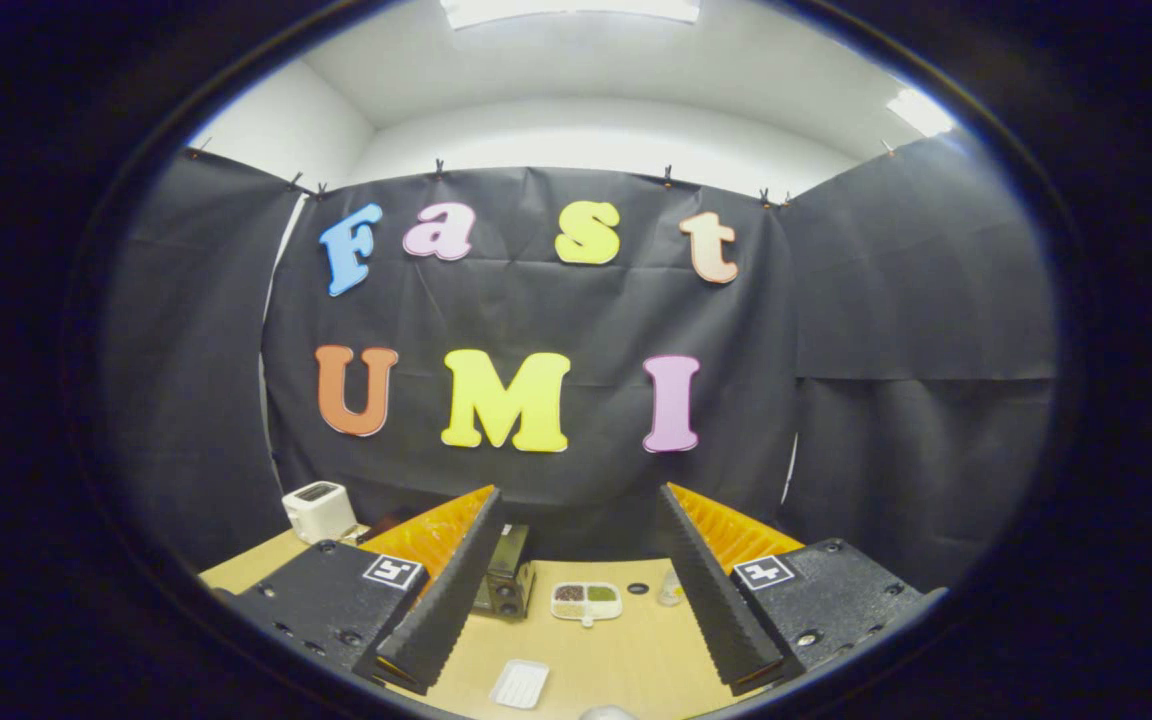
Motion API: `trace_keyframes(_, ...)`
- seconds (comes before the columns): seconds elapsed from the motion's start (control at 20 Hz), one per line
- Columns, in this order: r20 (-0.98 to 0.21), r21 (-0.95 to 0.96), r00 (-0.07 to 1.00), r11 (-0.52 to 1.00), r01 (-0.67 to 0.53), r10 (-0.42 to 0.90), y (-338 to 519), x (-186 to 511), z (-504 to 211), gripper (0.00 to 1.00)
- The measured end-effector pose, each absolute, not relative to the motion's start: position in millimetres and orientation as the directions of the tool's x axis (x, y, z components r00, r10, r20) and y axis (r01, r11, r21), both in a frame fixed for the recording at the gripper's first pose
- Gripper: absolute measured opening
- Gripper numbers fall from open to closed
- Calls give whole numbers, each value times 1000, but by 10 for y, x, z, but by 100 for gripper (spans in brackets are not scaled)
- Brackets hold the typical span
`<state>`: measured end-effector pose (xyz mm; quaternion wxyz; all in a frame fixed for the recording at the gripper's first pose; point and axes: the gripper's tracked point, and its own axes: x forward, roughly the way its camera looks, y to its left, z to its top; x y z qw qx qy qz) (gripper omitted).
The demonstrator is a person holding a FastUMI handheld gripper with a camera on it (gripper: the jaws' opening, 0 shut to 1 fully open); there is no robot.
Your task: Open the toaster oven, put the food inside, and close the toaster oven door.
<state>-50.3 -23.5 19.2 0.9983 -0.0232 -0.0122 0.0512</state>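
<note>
My gripper point(576, 500) is open, its two black ribbed fingers point(451, 590) spread wide with nothing between them, held high above a wooden table point(626, 655). Beyond the left finger stands the dark toaster oven point(506, 572), partly hidden by that finger; I cannot tell how its door stands. Just right of it, between the fingers and farther off, lies a white divided dish point(586, 600) with brown and green food in its compartments.
A white pop-up toaster point(318, 510) stands at the table's back left. A small white rectangular tray point(520, 684) lies near the front. A small clear container point(671, 590) and a dark round spot point(638, 589) sit right of the dish. Black cloth walls enclose the table.
</note>
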Motion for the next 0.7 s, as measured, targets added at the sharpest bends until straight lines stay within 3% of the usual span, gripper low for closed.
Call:
trace_keyframes(0.15, 10, -30, 989, 989, -144, 144, -138, -476, 132, 98)
trace_keyframes(0.7, 1, -5, 993, 993, -118, 118, -225, -419, 73, 98)
